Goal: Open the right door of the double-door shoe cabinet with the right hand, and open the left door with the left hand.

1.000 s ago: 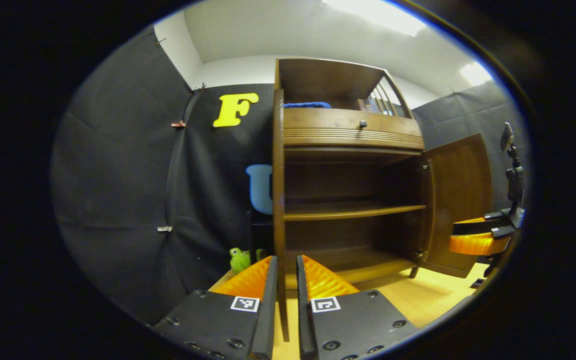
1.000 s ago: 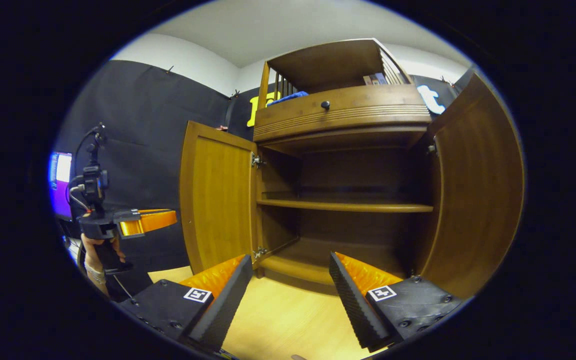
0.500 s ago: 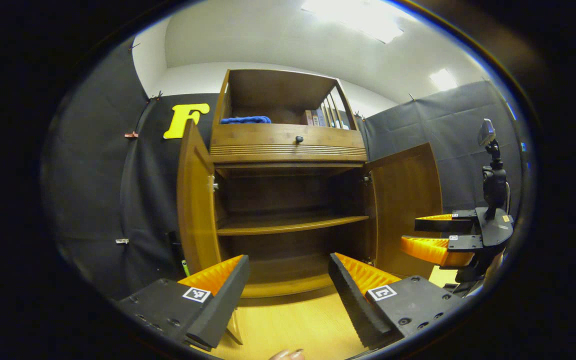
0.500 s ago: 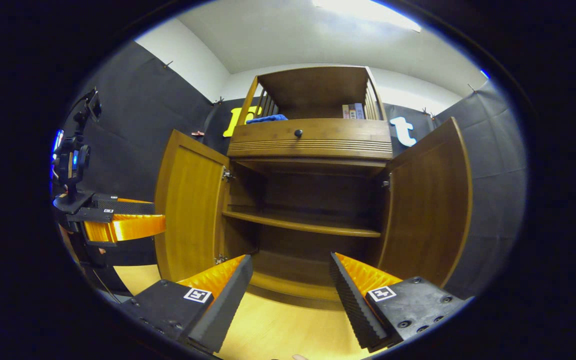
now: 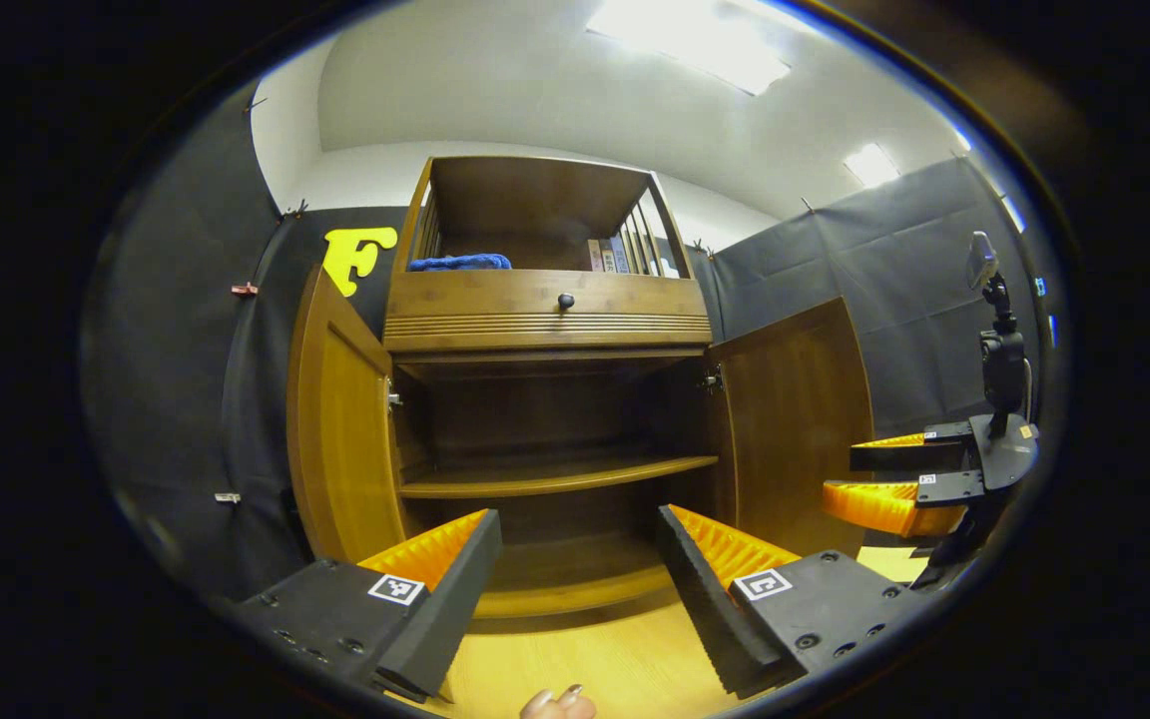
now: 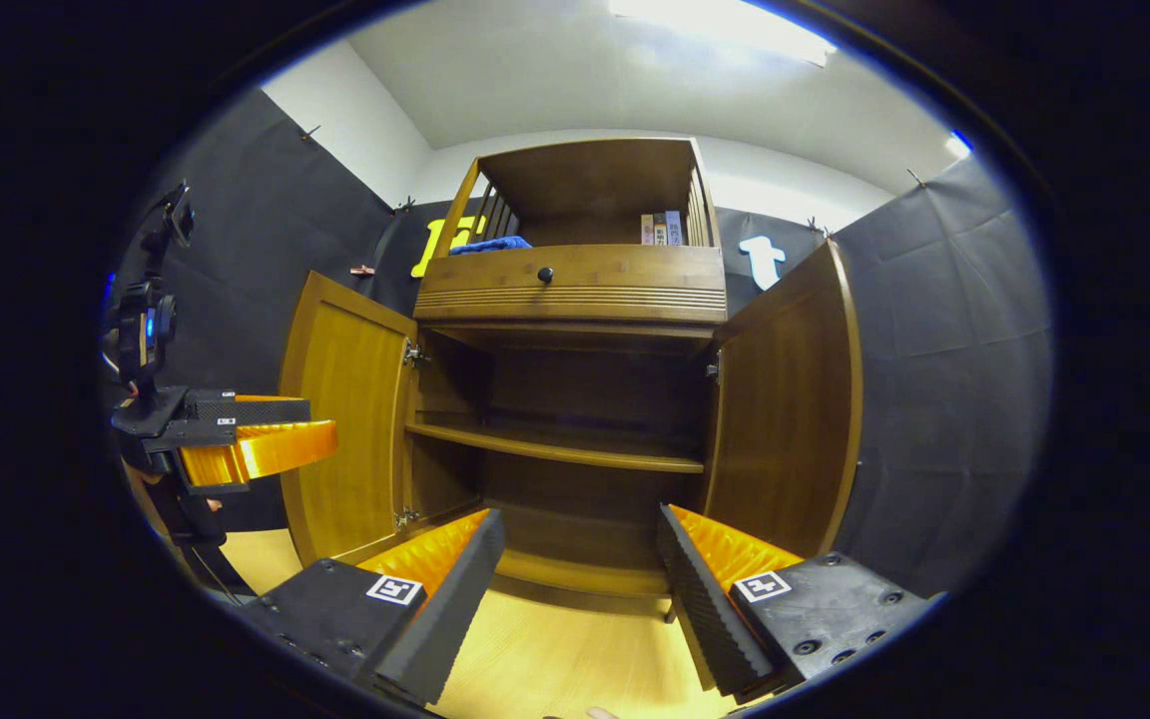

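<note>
Jaws of both grippers are standing wide apart, gripping nothing. In the left gripper view, the left gripper [image 5: 580, 559] is pointing at the shoe cabinet [image 5: 547, 310], which is sitting ahead of the jaws, apart from them, its open lower compartment framed in the gap between the two fingers. Left door [image 5: 333, 439] is hanging swung outward, just beyond the left finger; right door [image 5: 793, 424] is hanging open beyond the right finger. The right gripper [image 5: 894, 479] is showing off to the side, near the right door's outer edge, clear of it. In the right gripper view, the right gripper [image 6: 580, 559] is likewise facing the cabinet interior, both doors spread to either side of its jaws, no contact with either. A middle shelf [image 6: 555, 451] is spanning the compartment. Above, a drawer with a dark knob [image 6: 544, 274] is sitting closed, and a blue cloth [image 6: 490, 244] is lying on the upper shelf. Light wooden floor [image 6: 555, 659] is showing beneath the jaws.
</note>
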The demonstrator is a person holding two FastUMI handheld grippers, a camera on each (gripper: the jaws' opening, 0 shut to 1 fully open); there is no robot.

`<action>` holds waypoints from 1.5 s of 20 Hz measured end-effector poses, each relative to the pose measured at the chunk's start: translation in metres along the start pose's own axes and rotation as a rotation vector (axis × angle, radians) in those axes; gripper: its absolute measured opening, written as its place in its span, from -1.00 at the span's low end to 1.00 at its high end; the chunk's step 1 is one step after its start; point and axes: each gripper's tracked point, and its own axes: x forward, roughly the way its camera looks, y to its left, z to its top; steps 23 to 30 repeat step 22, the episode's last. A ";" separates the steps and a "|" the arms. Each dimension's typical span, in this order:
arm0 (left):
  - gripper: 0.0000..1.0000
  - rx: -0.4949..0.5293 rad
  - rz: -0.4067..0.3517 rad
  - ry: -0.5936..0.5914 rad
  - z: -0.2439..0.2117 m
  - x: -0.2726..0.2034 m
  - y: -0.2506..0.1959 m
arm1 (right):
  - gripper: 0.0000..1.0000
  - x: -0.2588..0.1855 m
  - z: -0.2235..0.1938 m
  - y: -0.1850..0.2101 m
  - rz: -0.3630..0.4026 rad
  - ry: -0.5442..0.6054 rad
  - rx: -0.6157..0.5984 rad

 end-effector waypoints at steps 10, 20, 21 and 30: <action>0.99 -0.003 -0.003 0.011 -0.001 0.003 -0.007 | 0.94 -0.005 0.001 -0.009 -0.017 0.008 -0.005; 0.94 -0.010 0.002 0.033 -0.013 0.012 -0.001 | 0.99 -0.002 -0.003 -0.007 -0.022 0.028 -0.006; 0.93 -0.010 0.005 0.030 -0.013 0.012 0.000 | 0.99 -0.001 -0.003 -0.005 -0.019 0.027 -0.008; 0.99 -0.010 0.009 0.027 -0.013 0.013 0.001 | 0.94 0.000 -0.003 -0.005 -0.017 0.026 -0.010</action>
